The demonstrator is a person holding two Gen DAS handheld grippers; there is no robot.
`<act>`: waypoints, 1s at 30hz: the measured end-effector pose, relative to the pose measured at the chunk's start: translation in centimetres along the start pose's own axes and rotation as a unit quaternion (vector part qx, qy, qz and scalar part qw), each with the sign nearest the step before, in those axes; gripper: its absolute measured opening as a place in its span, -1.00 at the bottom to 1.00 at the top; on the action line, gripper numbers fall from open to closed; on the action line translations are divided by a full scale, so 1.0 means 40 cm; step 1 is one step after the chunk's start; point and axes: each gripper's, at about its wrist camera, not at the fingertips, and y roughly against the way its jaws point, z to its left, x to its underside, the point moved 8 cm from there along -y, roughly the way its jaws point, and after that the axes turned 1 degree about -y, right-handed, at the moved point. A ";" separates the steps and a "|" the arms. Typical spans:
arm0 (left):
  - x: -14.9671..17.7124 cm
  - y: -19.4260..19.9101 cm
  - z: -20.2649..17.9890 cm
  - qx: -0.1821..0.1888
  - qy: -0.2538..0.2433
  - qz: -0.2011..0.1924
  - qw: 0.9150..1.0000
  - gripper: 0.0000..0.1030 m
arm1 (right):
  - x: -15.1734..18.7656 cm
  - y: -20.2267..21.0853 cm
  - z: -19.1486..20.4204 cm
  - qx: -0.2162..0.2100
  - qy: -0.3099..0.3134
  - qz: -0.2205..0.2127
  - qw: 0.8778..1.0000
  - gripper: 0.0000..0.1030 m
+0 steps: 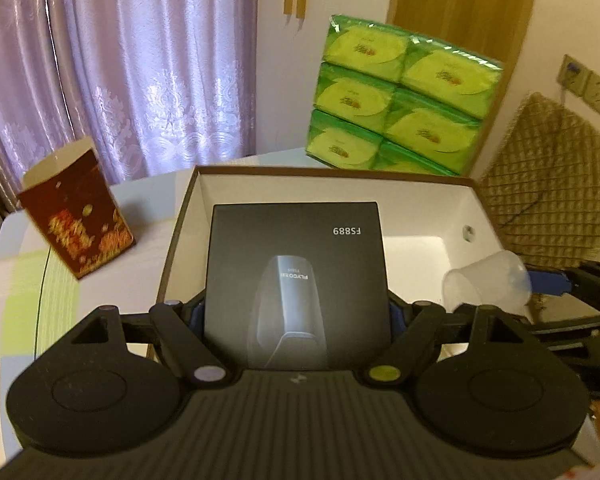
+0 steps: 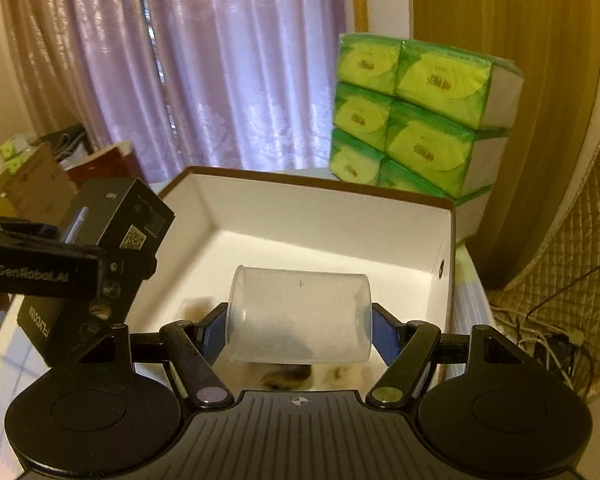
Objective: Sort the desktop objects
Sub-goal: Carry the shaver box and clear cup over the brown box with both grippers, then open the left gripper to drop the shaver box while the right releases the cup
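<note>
My left gripper is shut on a black product box marked FS889, held over the near left part of an open white cardboard box. My right gripper is shut on a clear plastic cup lying sideways between its blue pads, above the white box's inside. In the right wrist view the black box and the left gripper show at the left. In the left wrist view the cup appears at the right, over the box's right side.
A green multi-pack of tissues stands behind the white box. A dark red paper carton sits on the table at the left. Purple curtains hang behind. A quilted chair back and cables are at the right.
</note>
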 end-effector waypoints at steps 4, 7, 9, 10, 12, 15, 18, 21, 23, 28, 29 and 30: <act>-0.047 -0.090 0.018 -0.019 -0.003 -0.002 1.000 0.48 | -0.023 -0.067 -0.027 0.011 -0.003 0.011 1.000 0.35; -0.065 -0.148 0.027 -0.034 -0.007 0.002 0.999 0.48 | -0.035 -0.114 -0.042 0.017 0.000 0.022 1.000 0.35; -0.073 -0.181 0.028 -0.038 -0.013 0.005 0.999 0.48 | -0.038 -0.146 -0.052 0.023 0.006 0.030 0.999 0.35; -0.075 -0.199 0.028 -0.042 -0.016 0.008 0.999 0.48 | -0.041 -0.163 -0.054 0.025 0.010 0.035 0.999 0.35; -0.076 -0.237 0.030 -0.048 -0.024 0.018 0.998 0.48 | -0.039 -0.188 -0.059 0.028 0.016 0.042 0.999 0.35; -0.069 -0.286 0.028 -0.052 -0.035 0.040 0.997 0.49 | -0.035 -0.217 -0.063 0.030 0.025 0.052 0.998 0.35; -0.060 -0.333 0.035 -0.056 -0.041 0.067 0.995 0.49 | -0.030 -0.235 -0.070 0.033 0.029 0.060 0.997 0.35; -0.052 -0.367 0.043 -0.056 -0.039 0.086 0.994 0.49 | -0.027 -0.245 -0.076 0.034 0.029 0.064 0.997 0.35; -0.047 -0.379 0.044 -0.051 -0.044 0.091 0.994 0.50 | -0.025 -0.253 -0.078 0.035 0.029 0.066 0.997 0.35; -0.049 -0.381 0.048 -0.050 -0.042 0.084 0.994 0.51 | -0.022 -0.271 -0.074 0.033 0.032 0.070 0.996 0.35; -0.051 -0.379 0.049 -0.049 -0.042 0.082 0.995 0.51 | -0.022 -0.274 -0.072 0.033 0.034 0.071 0.996 0.35; -0.053 -0.377 0.049 -0.048 -0.041 0.080 0.995 0.51 | -0.021 -0.276 -0.070 0.032 0.035 0.072 0.996 0.35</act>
